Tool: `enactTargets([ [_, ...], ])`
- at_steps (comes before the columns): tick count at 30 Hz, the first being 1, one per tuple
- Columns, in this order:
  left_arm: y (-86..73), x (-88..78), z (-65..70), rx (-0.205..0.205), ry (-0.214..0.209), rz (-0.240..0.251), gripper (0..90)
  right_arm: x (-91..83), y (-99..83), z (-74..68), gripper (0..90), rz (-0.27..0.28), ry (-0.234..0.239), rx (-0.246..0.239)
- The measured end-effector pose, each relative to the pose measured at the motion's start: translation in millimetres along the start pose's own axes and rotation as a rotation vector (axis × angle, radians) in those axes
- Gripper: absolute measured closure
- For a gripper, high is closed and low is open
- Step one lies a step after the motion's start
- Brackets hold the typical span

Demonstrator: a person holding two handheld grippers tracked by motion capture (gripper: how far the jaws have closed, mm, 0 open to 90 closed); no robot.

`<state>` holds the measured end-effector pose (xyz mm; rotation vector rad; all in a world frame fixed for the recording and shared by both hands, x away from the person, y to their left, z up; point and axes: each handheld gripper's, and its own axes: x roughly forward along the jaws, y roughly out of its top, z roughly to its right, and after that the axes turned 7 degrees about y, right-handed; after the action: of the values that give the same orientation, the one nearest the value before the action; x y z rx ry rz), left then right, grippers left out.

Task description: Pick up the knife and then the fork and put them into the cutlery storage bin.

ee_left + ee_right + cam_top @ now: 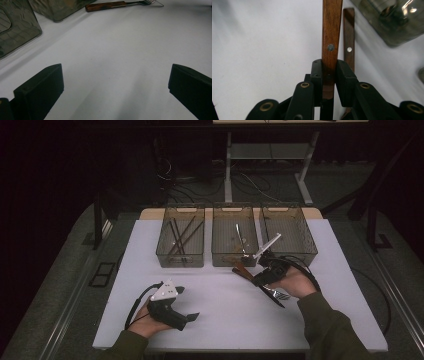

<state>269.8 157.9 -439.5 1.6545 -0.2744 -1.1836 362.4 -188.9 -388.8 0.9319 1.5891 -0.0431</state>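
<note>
One wooden-handled knife (331, 37) sits clamped in our right gripper (329, 72), lifted off the counter (225, 305) just in front of the middle bin (235, 237). We judge it light, stiff and smooth; the handle near its rivet is the best place to hold it. A fork (120, 5) lies at 12 o'clock from our left gripper (115, 85), which rests open and empty at 7 o'clock on the counter.

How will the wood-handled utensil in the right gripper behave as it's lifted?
Probably stiff: the wooden handle runs straight out of the right gripper with no sag. It may pivot, since the pads clamp near one end of it. Unlikely to roll if set down; the riveted handle looks flat-sided.
</note>
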Motion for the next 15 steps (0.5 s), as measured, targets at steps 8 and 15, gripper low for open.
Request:
enactTargets([
  [8,0.6,0.0,0.3,0.012,-0.002,-0.005,0.0,-14.3,-15.6,4.2,76.8,0.159,0.02,0.027],
  [15,0.7,0.0,0.2,0.011,-0.005,-0.005,0.0,-33.1,-21.6,8.4,76.8,0.307,0.017,0.052],
])
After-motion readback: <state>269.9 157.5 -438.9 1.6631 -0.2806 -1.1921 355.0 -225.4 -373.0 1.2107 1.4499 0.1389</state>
